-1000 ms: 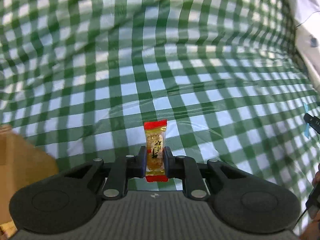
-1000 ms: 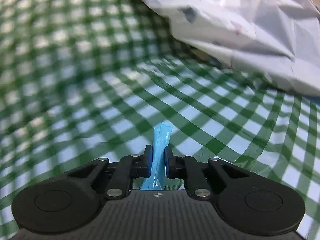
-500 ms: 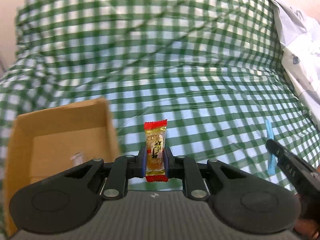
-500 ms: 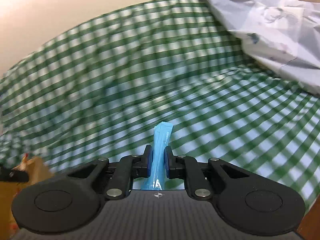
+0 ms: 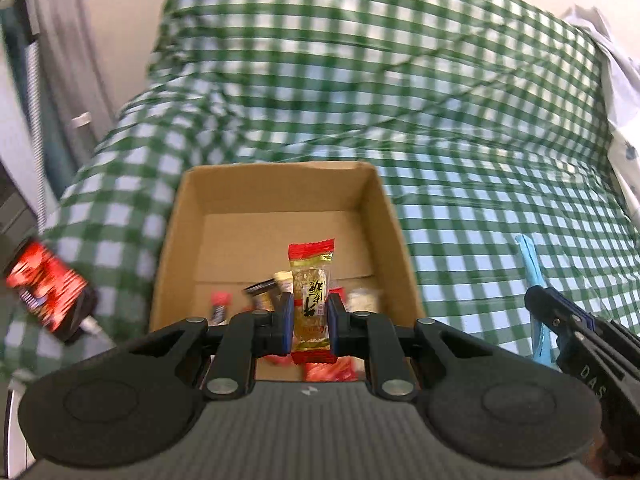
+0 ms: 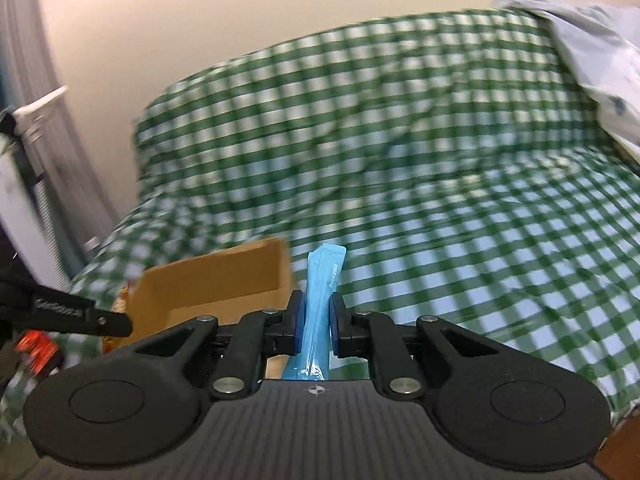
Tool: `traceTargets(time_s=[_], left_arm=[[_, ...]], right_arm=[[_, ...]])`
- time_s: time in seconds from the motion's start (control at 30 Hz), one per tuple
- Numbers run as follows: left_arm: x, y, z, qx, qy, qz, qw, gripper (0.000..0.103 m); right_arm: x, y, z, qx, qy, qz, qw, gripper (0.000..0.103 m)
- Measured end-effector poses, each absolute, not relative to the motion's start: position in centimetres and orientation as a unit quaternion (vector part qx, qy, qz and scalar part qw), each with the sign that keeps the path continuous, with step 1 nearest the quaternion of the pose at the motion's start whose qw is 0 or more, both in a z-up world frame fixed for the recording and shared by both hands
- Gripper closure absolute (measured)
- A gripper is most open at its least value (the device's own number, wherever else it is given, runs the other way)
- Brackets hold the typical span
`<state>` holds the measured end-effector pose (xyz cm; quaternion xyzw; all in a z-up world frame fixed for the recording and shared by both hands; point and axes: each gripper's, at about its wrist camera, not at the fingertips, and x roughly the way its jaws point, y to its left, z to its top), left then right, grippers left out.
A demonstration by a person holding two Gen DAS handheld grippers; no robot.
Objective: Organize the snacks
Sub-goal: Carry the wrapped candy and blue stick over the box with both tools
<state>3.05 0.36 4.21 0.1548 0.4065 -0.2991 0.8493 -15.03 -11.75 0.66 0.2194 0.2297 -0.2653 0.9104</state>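
Note:
My left gripper (image 5: 308,320) is shut on a gold candy with red ends (image 5: 311,280), held upright over the open cardboard box (image 5: 280,176). Several small wrapped snacks (image 5: 362,300) lie on the box floor. My right gripper (image 6: 317,322) is shut on a thin blue sachet (image 6: 323,280) that sticks up between the pads. In the left wrist view the right gripper (image 5: 560,320) and its blue sachet (image 5: 530,260) show at the right edge, beside the box. In the right wrist view the cardboard box (image 6: 224,280) sits low at the left, with the left gripper (image 6: 80,314) over it.
A green and white checked cloth (image 5: 400,100) covers the bed or sofa under the box. A red and black packet (image 5: 44,288) lies left of the box. A pale patterned sheet (image 6: 592,52) is bunched at the right. A wall (image 6: 200,20) stands behind.
Both grippers have swung left and up, each keeping its snack. The box has come into full view under the left gripper, and its edge has appeared in the right wrist view.

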Motion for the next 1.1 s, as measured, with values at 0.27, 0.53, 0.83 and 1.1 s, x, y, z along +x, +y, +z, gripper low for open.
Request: traceTargets(time_s=[0.27, 0.53, 0.83, 1.1], left_arm=[[3.0, 7.4, 4.6, 0.127, 0.409, -0.282, 0.858, 0.084], [2.3, 11.6, 4.2, 0.108, 0.409, -0.274, 0.864, 0.084], [1.9, 12.7, 3.5, 0.105, 0.415, -0.277, 0.86, 0.084], [2.1, 12.2, 2.9, 0.107, 0.421, -0.276, 0.858, 0.084]], right_arm=[[-13.9, -4.3, 2.3, 0.189, 0.254, -0.205, 0.926, 0.089], [-14.4, 0.6, 2.3, 0.165, 0.28, -0.173, 0.93, 0.089], [-14.5, 2.0, 2.5, 0.153, 0.289, -0.17, 0.93, 0.089], [-14.0, 1.6, 1.9, 0.157, 0.297, -0.168, 0.927, 0.089]])
